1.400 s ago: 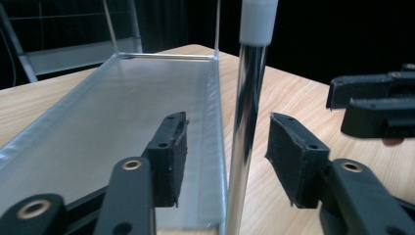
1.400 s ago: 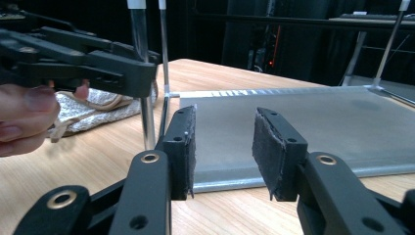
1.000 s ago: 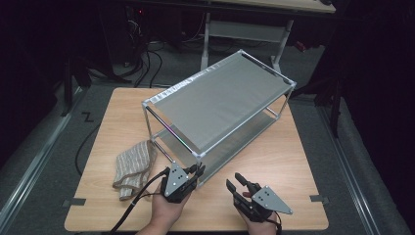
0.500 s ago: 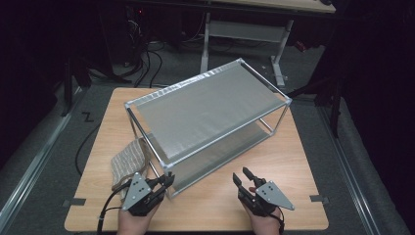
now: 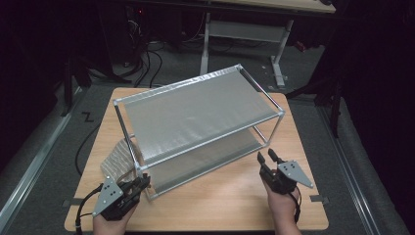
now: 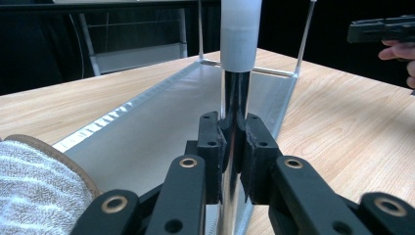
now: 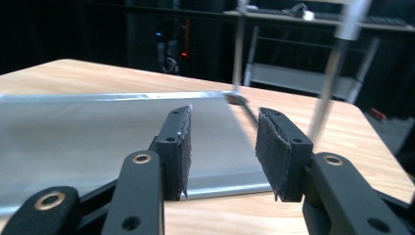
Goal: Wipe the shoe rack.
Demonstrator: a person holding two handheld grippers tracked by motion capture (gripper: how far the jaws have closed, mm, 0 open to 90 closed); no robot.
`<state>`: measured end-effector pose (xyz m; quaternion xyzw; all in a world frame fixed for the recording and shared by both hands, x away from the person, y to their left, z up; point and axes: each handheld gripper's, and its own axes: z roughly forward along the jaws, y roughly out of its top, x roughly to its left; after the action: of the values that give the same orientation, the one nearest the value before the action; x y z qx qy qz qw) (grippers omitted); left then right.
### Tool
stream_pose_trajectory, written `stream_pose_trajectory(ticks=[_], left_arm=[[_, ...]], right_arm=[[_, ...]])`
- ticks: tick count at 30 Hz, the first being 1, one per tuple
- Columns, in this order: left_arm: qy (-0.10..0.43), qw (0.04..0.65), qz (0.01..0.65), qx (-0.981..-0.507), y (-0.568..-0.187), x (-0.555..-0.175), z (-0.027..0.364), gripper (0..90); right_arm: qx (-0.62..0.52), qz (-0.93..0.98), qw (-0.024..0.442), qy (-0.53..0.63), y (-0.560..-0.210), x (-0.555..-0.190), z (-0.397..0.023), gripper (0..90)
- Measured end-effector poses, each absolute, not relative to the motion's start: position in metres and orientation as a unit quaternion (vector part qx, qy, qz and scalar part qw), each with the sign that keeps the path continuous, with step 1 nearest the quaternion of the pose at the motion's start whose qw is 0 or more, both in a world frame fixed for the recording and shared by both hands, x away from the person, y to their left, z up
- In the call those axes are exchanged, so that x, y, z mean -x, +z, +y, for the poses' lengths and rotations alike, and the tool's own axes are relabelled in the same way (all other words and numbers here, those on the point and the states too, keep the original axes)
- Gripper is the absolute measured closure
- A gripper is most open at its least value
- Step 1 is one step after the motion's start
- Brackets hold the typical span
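A two-tier metal rack [image 5: 195, 115] with grey shelves stands askew on the wooden table [image 5: 220, 205]. My left gripper [image 5: 143, 182] is at its near left corner, shut on the upright corner post [image 6: 237, 93]; in the left gripper view my left gripper [image 6: 236, 142] presses both pads on the shiny tube below its white sleeve. My right gripper [image 5: 266, 156] hovers by the rack's near right corner, open. In the right gripper view my right gripper [image 7: 222, 142] has nothing between its pads, with the lower shelf [image 7: 98, 132] just beyond.
A beige knitted cloth [image 5: 115, 159] lies on the table left of the rack, close to my left gripper, and shows as the cloth [image 6: 34, 186] beside the jaws. Cables and another table's legs fill the dark floor behind. Bare tabletop lies in front of the rack.
My left gripper has dragged the rack's near corner to the left, which turned the whole rack on the table. My right gripper has moved right and farther from me, still open.
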<state>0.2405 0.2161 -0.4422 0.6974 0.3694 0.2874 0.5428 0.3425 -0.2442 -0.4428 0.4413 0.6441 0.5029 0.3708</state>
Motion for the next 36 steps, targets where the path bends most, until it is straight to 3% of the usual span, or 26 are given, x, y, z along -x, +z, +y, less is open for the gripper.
stream_pose_trajectory(ticks=[6, 21, 26, 29, 36], left_arm=[[0.287, 0.540, 0.373, -0.698, -0.442, -0.242, 0.217, 79.9], [0.288, 0.538, 0.378, -0.696, -0.441, -0.242, 0.216, 80.0], [0.289, 0.537, 0.377, -0.697, -0.441, -0.242, 0.216, 80.0], [0.288, 0.538, 0.376, -0.697, -0.441, -0.242, 0.216, 80.0], [0.295, 0.535, 0.388, -0.690, -0.442, -0.245, 0.220, 80.0]], right_arm=[[-0.465, 0.634, 0.392, 0.477, -0.442, -0.380, -0.260, 58.3], [-0.513, 0.615, 0.394, 0.451, -0.440, -0.450, -0.278, 63.1], [-0.511, 0.618, 0.395, 0.447, -0.438, -0.455, -0.277, 70.8], [-0.505, 0.624, 0.396, 0.446, -0.437, -0.456, -0.275, 79.8], [-0.506, 0.614, 0.402, 0.453, -0.440, -0.439, -0.277, 81.4]])
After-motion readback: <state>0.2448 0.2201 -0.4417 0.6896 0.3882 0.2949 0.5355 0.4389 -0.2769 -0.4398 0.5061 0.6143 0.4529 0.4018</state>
